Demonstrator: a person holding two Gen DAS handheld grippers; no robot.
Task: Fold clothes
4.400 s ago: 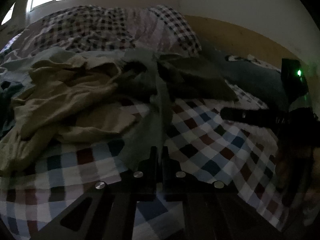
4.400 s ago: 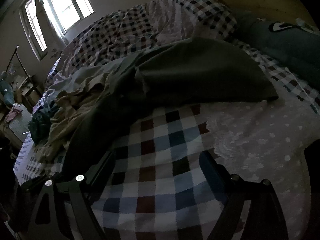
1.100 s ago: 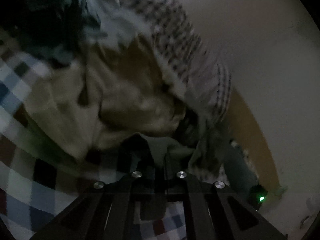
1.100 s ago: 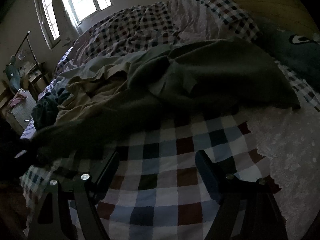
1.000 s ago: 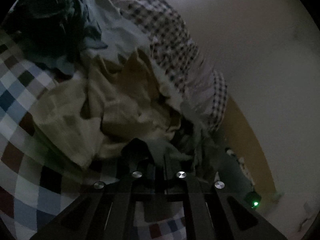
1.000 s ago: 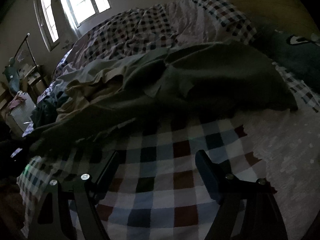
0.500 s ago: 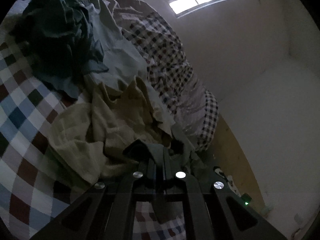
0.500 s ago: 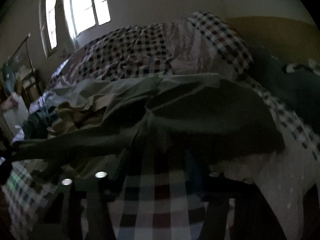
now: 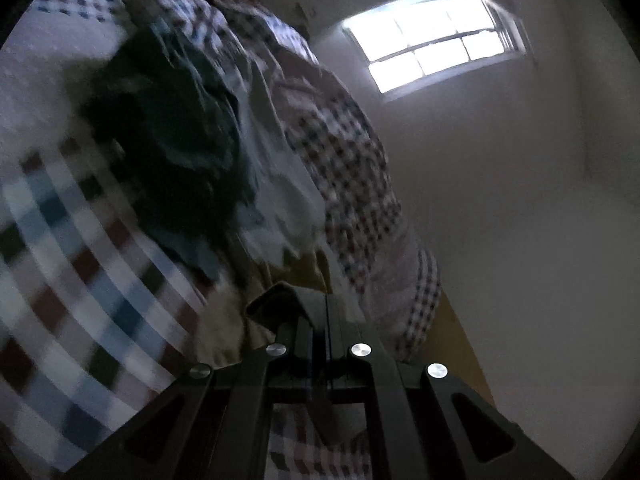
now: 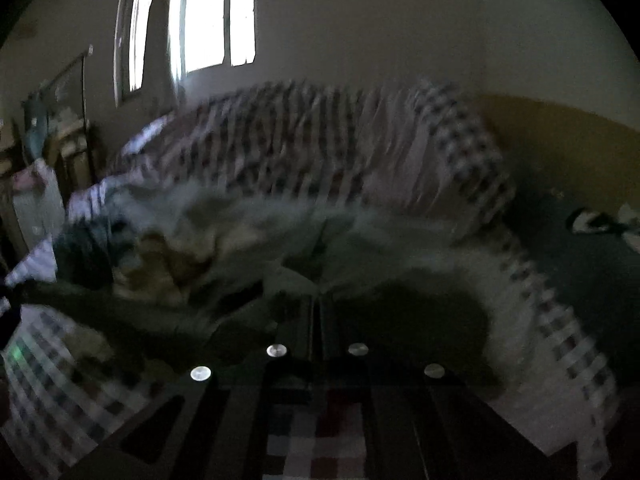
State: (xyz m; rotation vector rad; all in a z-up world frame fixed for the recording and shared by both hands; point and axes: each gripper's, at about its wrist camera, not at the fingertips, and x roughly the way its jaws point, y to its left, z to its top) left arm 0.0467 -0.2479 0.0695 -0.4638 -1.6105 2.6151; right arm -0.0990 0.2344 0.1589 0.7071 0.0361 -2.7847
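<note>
My left gripper (image 9: 325, 312) is shut on an edge of the dark grey-green garment (image 9: 280, 300), lifted above the checked bedspread (image 9: 72, 248). My right gripper (image 10: 318, 308) is shut on another edge of the same garment (image 10: 400, 312), which stretches leftward across the bed. Both views are dim and motion-blurred. A beige garment (image 10: 160, 264) and a dark teal garment (image 9: 172, 152) lie in the heap behind.
A rumpled small-check duvet (image 10: 340, 148) lies at the back by the wall. A window (image 10: 200, 16) is at the rear left. A dark pillow (image 10: 592, 256) lies at the right. Furniture (image 10: 52, 148) stands left of the bed.
The right gripper has closed from open onto the grey-green garment and lifted. The left gripper, still shut on the cloth, has swung up and tilted toward the window.
</note>
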